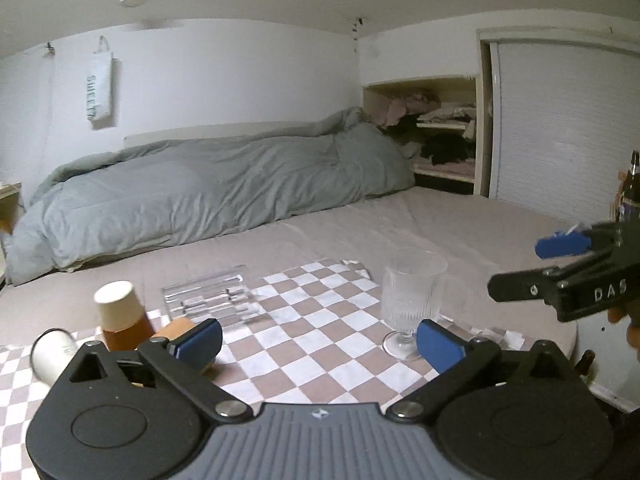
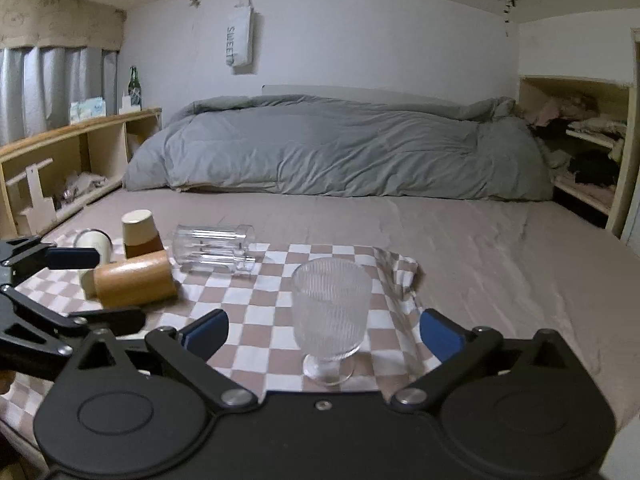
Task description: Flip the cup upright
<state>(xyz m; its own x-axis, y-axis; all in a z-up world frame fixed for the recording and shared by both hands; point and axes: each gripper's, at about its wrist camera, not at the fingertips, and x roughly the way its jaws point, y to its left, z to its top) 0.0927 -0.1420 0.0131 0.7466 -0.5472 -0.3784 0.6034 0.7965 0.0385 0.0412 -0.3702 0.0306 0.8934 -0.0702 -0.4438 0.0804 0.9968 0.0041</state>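
Bed (image 2: 500, 240): bore a checked cloth and a grey duvet (image 2: 340, 148) at the back.
Cloth (image 2: 260, 308): carried all 5 cups.
Right gripper (image 2: 322, 332): jaws wide, holding nothing, goblet between them.
Left gripper (image 1: 318, 338): jaws wide, holding nothing.
Goblet (image 2: 330, 312): ribbed glass, upright on its foot at the cloth's right.
Clear cup (image 2: 214, 248): on its side.
Wooden cup (image 2: 136, 278): on its side.
Brown cup (image 2: 140, 234): upside down.
White cup (image 2: 96, 242): on its side.
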